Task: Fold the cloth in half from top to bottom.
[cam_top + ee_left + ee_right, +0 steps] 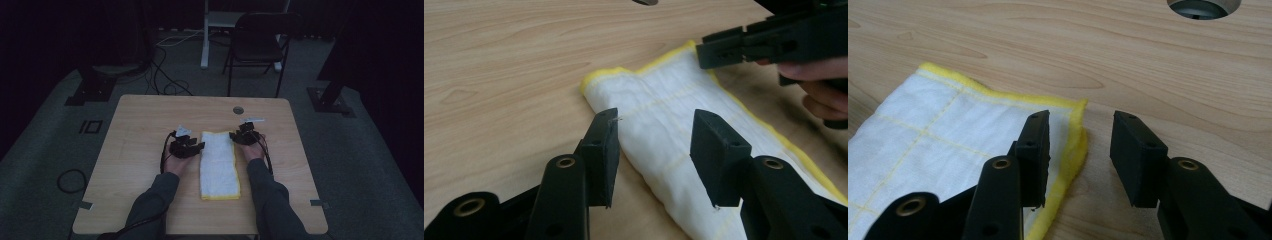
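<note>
A folded white cloth (218,164) with a yellow hem lies lengthwise in the middle of the wooden table (135,145). My left gripper (196,146) stands open at the cloth's far left edge; in the left gripper view the cloth (674,120) lies between and beyond the jaws, unheld. My right gripper (235,136) is open at the cloth's far right corner. The right gripper view has one jaw above the cloth (948,135) and the other over bare wood, straddling the yellow edge. The right gripper (719,52) also shows in the left gripper view, top right.
A round cable hole (238,109) sits near the table's far edge, seen close at the cable hole (1204,7). A black folding chair (257,42) stands beyond the table on a dark floor with cables (165,75). Black stand feet (92,87) flank the table.
</note>
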